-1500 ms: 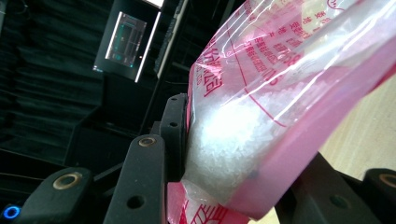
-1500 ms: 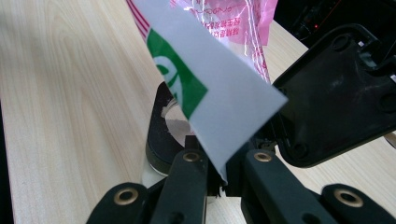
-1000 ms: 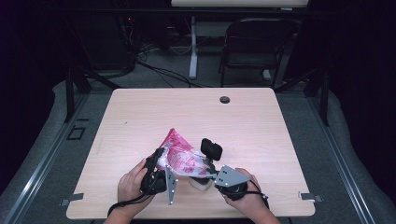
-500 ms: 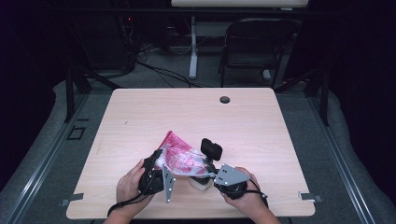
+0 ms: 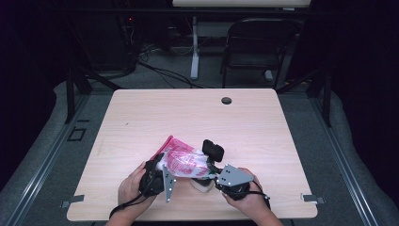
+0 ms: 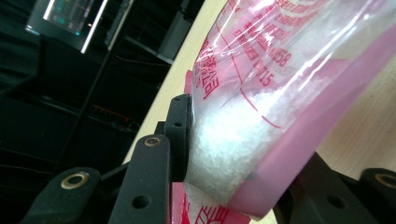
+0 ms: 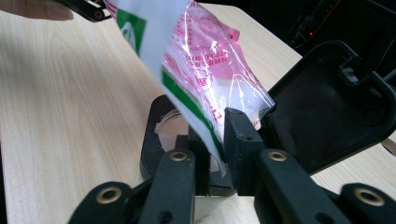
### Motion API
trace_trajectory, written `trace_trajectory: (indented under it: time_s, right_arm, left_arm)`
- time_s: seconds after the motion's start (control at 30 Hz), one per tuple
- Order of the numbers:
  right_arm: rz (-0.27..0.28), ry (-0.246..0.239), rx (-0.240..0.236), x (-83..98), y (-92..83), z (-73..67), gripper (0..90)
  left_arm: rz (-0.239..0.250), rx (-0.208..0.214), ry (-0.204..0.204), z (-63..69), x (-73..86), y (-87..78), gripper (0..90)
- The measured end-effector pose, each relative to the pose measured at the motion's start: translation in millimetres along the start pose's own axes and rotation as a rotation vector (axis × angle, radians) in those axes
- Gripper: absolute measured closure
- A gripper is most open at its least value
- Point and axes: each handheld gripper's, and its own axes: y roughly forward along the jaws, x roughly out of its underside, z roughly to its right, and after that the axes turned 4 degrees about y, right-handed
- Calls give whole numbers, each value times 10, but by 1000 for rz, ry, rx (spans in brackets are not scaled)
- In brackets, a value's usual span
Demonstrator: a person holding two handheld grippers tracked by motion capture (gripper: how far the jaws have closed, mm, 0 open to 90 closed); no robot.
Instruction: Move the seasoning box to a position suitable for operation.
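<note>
Holding a sugar bag over an open jar, one gripper easing off

Pinching the fat end of a pink-and-clear plastic bag of white granules (image 6: pixel 261 135), the left gripper (image 5: pixel 162 170) has both black jaws pressed into the plastic, with the white crystals bulging between them. The bag (image 5: pixel 184 159) sits near the front edge of the wooden table (image 5: pixel 263 122), tilted from the left gripper down toward the right. Its thin printed edge (image 7: pixel 201 79) hangs between the jaws of the right gripper (image 5: pixel 217 177), which have just been opening; a narrow gap shows there, and whether the pads still touch the film cannot be told. Under that edge stands a small white container (image 5: pixel 201 184) with a black rim, its hinged black lid (image 5: pixel 213 150) flipped up on the far side
</note>
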Motion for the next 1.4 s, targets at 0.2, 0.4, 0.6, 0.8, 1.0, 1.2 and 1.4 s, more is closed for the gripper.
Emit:
trace_trajectory:
  time_s: [0.2,0.4,0.6,0.8,1.0,1.2,1.4]
  right_arm:
    - [1,3,-11,-5,6,-1,758]
    - [12,14,-11,-9,3,4,739]
    - [19,20,-7,-9,6,8,719]
    - [23,29,-6,-9,1,22,697]
    - [25,39,1,0,-13,48,675]
    - [27,57,5,8,-18,81,648]
    - [26,63,7,16,-4,87,643]
  left_arm:
    - [1,56,-59,-12,60,51,691]
    - [7,93,-94,-23,98,84,693]
    - [0,116,-95,-38,136,102,693]
    - [9,147,-120,-43,184,125,694]
    - [8,182,-169,-69,238,153,695]
    - [12,213,-217,-96,292,183,697]
    - [26,245,-239,-101,303,191,700]
